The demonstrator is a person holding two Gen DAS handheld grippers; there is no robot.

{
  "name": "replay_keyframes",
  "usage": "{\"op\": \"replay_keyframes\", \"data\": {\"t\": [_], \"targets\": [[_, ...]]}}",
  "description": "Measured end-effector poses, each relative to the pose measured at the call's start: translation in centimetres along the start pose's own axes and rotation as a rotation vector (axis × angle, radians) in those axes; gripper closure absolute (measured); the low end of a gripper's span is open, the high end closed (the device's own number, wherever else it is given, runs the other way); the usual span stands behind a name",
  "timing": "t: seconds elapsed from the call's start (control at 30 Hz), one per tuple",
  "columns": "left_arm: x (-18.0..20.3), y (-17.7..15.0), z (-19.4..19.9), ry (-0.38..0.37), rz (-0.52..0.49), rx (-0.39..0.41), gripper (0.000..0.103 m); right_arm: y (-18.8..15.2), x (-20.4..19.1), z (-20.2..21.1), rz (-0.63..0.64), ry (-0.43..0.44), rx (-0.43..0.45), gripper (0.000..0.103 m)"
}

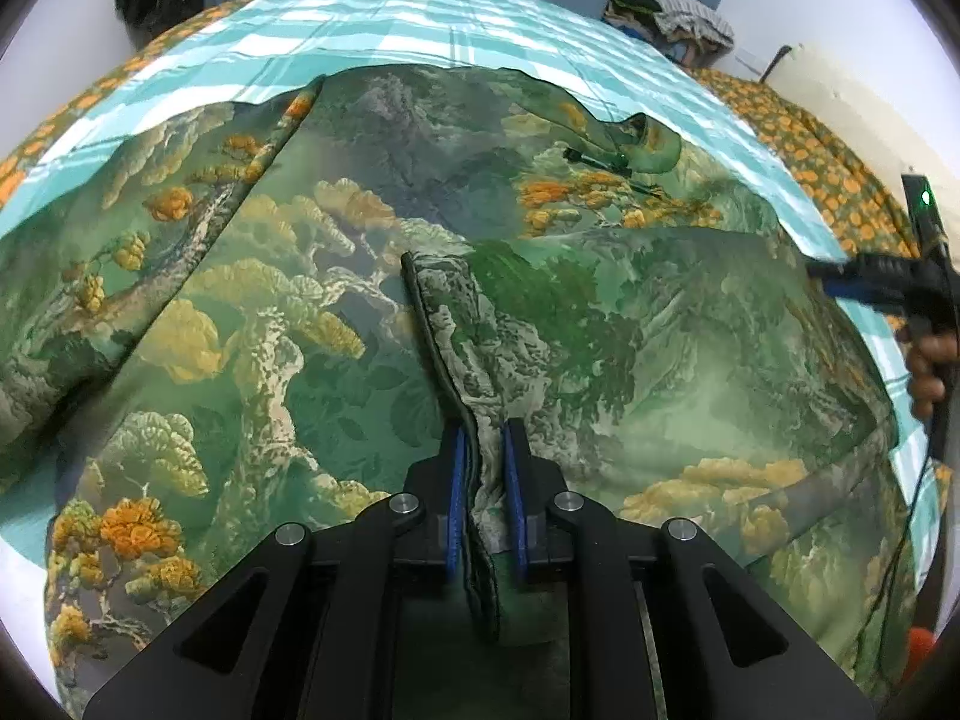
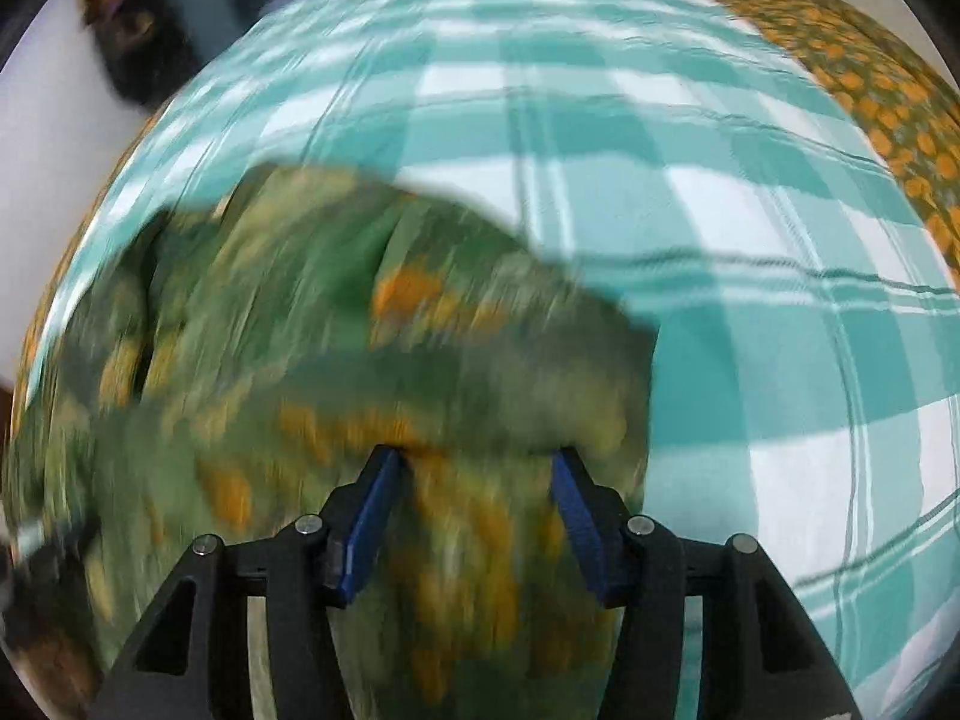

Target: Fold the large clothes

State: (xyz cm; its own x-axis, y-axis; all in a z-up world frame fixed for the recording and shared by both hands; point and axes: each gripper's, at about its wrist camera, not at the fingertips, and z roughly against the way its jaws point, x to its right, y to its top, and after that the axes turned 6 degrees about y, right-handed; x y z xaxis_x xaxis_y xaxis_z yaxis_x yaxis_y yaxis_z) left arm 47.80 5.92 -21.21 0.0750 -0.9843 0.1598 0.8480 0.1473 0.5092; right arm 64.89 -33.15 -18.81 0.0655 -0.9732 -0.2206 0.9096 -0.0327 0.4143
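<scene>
Bedroom w/ pale walls and blue curtains at the back; a bed [image 1: 420, 18] covered in a teal-and-white checked sheet carries the work, w/ an orange-patterned blanket [image 1: 840, 174] showing along its edges and a heap of other clothes [image 1: 672, 15] at the far corner. The task's thing, a big green garment [image 1: 312, 276] printed w/ trees and mountains, lies spread over most of the near part of the bed. One side panel looks folded in toward the middle, its dark-trimmed edge standing up as a ridge down the centre. The left tool [image 1: 483, 456] is almost closed, and that ridge of cloth runs between its blue pads; they look pinched on it. The right tool [image 2: 474, 474] is about half open over the garment's right part, nothing between the fingers that I can make out, tho that view is badly blurred. In the left view it sits at the far right edge, gripped by a hand [image 1: 927, 369]. Judging from this: approx. first fold underway, not laid flat yet. Left to do: opposite side, sleeves, then the lengthwise folds, so early stage.
</scene>
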Motion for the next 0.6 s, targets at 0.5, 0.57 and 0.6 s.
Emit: {"op": "replay_keyframes", "data": {"t": [0.5,0.57,0.6], "targets": [[0.0,-0.1,0.1,0.01,-0.001,0.004,0.089,-8.4,-4.1,2.2,0.133,0.089,-0.015,0.048],[0.2,0.0,0.2,0.017,0.001,0.005,0.089,-11.1,-6.0,3.0,0.204,0.047,-0.032,0.048],[0.2,0.0,0.6,0.023,0.003,0.007,0.086,-11.9,-7.1,3.5,0.235,0.024,-0.03,0.048]]}}
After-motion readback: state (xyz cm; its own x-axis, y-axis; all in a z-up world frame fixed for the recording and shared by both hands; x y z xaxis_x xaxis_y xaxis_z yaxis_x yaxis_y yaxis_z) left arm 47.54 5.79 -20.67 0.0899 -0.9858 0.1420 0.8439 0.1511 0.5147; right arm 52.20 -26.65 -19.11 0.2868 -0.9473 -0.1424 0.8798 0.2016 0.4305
